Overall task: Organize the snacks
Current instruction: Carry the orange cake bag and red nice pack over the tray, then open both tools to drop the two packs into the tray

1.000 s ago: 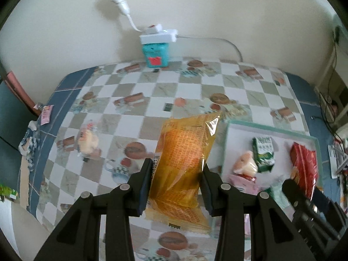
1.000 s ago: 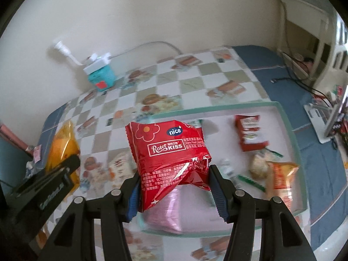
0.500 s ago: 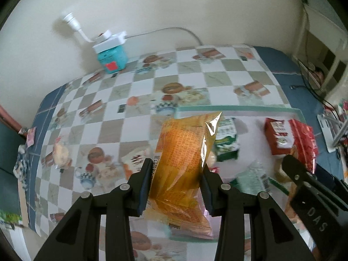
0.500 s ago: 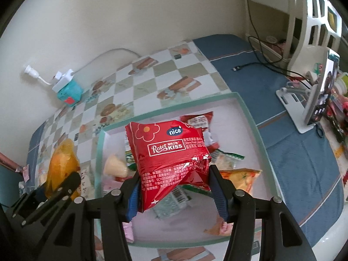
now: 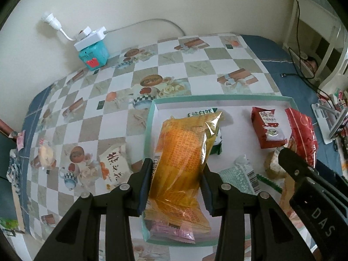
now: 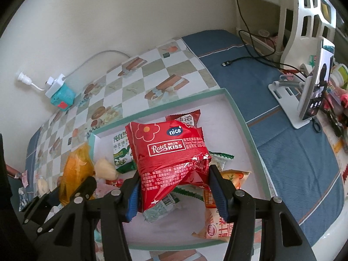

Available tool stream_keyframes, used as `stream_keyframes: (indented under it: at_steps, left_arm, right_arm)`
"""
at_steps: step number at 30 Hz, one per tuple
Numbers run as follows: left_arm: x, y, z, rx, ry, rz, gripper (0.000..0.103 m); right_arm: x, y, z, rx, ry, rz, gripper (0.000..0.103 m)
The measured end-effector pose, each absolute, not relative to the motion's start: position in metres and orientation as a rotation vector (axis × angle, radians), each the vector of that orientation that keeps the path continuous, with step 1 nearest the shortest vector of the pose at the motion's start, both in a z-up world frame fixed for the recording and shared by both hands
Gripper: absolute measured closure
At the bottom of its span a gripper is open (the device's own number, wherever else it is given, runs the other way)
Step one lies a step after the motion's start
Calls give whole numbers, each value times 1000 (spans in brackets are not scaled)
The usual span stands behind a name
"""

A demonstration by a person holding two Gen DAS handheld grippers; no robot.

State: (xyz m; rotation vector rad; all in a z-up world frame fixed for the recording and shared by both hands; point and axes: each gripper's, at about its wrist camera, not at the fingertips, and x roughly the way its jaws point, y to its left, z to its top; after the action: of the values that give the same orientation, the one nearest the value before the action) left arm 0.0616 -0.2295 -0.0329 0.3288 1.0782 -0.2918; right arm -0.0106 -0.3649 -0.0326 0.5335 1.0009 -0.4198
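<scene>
Both grippers have swung from the checked table to above the tray (image 5: 150,130). Left gripper (image 5: 177,186) clamps an orange packet (image 5: 182,152); right gripper (image 6: 174,192) clamps a red packet (image 6: 169,154), at three o'clock of it, likely for dropping among the snacks already inside.

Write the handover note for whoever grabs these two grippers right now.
Left gripper: shut on the orange packet, held over the tray's left part.
Right gripper: shut on the red Rater Kiss packet, over the tray's middle.
Done: several snacks already lie in the tray.
Left: release both packets into the tray, then fetch the white packet and the round pastry on the tablecloth, outside the tray.
</scene>
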Motion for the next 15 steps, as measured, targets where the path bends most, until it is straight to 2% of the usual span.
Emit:
stream_keyframes:
  at_steps: [5, 9, 13, 15]
  left_arm:
    - [62, -228, -32, 315, 1071, -301, 59]
    - [64, -224, -31, 299, 1076, -291, 53]
    - [66, -218, -27, 271, 1072, -280, 52]
    - [67, -214, -25, 259, 1069, -273, 45]
  right_arm:
    - [-10, -366, -34, 528, 1009, -426, 43]
    - [-10, -367, -35, 524, 1017, -429, 41]
    - [-10, -367, -36, 513, 1021, -436, 39]
    - [-10, -367, -36, 500, 1028, -450, 37]
